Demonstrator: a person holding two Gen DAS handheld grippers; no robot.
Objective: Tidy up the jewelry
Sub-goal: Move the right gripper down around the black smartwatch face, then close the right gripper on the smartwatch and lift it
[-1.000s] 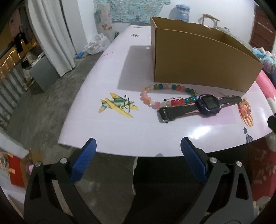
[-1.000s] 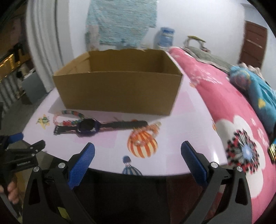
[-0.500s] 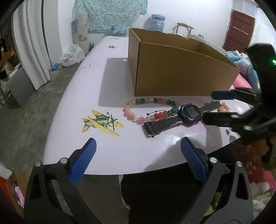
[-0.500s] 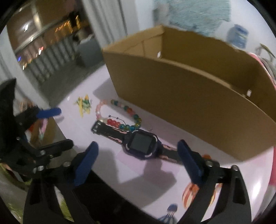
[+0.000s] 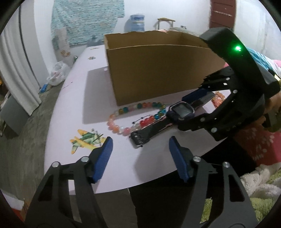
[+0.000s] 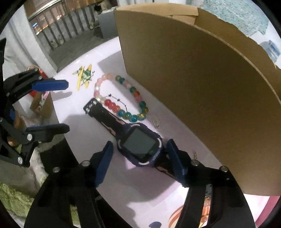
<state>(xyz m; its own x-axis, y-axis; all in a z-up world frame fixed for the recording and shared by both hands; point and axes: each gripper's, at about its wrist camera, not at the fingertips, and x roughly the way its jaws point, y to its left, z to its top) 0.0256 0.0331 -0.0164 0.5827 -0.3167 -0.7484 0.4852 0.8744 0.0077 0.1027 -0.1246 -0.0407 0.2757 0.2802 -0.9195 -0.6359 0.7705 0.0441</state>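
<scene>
Right tool (image 6: 138, 157): now lowered astride watch (image 6: 139, 146), jaws closing, pads not yet touching. Left tool (image 5: 140, 157): closing, nothing between. Watch, bead bracelet (image 5: 133, 117) unmoved on worktop (image 5: 73, 108) beside box (image 5: 158, 73).

I see a white wall (image 5: 158, 14) behind the desk (image 5: 73, 108), a white curtain (image 5: 15, 70) left, grey floor (image 5: 22, 140), and a brown door (image 5: 223, 12).

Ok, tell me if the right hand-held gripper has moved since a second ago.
Yes. The right hand-held gripper has come in toward the cardboard box and now straddles the watch, jaws closing around it, pads not yet touching.
</scene>
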